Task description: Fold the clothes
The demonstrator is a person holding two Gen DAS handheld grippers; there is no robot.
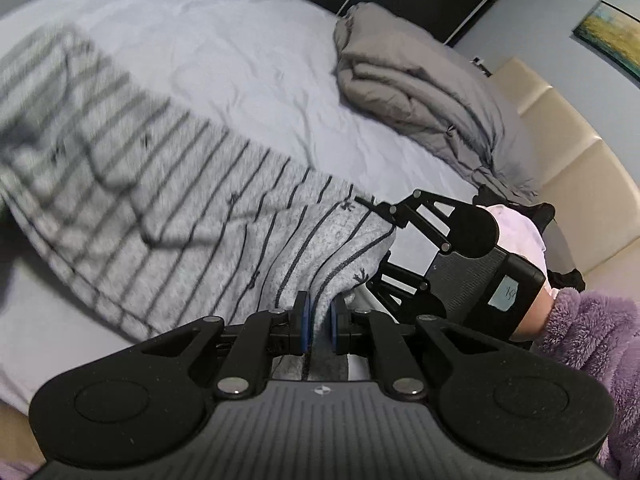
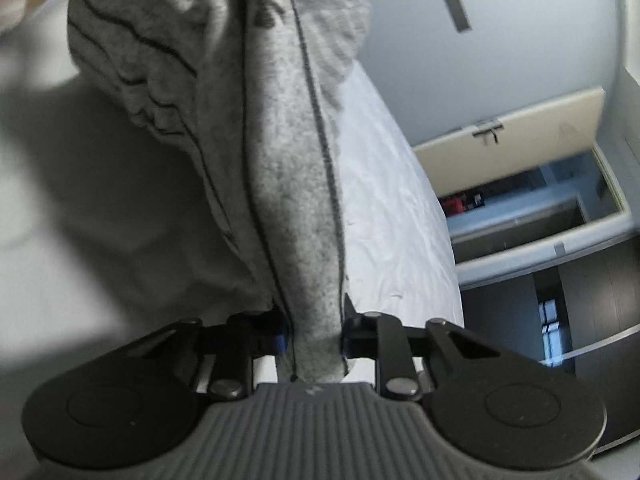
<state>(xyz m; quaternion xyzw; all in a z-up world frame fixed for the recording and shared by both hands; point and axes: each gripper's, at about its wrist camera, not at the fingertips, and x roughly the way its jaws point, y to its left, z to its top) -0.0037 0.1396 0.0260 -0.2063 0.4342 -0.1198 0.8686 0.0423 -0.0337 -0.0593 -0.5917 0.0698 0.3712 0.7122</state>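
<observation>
1. In the left wrist view, the left gripper (image 1: 320, 322) is seen at the bottom centre of the frame, and its jaws are clamped on a fold of the grey striped garment (image 1: 168, 184).
2. The garment is spread from the jaws toward the upper left of the frame, over the bed (image 1: 248, 64); its far end at the left edge is blurred.
3. Thin dark stripes and small dark motifs are seen across the garment's grey knit.
4. The right gripper (image 1: 384, 220) is seen right of centre, side-on, at the garment's right edge; from this view it cannot be told how its jaws stand.
5. A hand (image 1: 524, 240) is seen behind that gripper, and a purple fleecy sleeve (image 1: 588, 340) is seen at the lower right.
6. A folded grey blanket (image 1: 416, 92) is seen lying on the bed in the upper right, well apart from the garment.
7. A cream headboard (image 1: 568, 136) is seen at the right edge, with a framed picture (image 1: 612, 36) on the wall above it.
8. In the right wrist view, the right gripper (image 2: 314, 334) is seen at the bottom centre, its jaws clamped on a bunched strip of the grey striped garment (image 2: 280, 160).
9. The garment is seen rising from the jaws to the top of the frame, where it spreads to the left.
10. The pale bed (image 2: 384, 200) is seen right of the garment, and an open cream cupboard (image 2: 528, 192) is seen at the right.
</observation>
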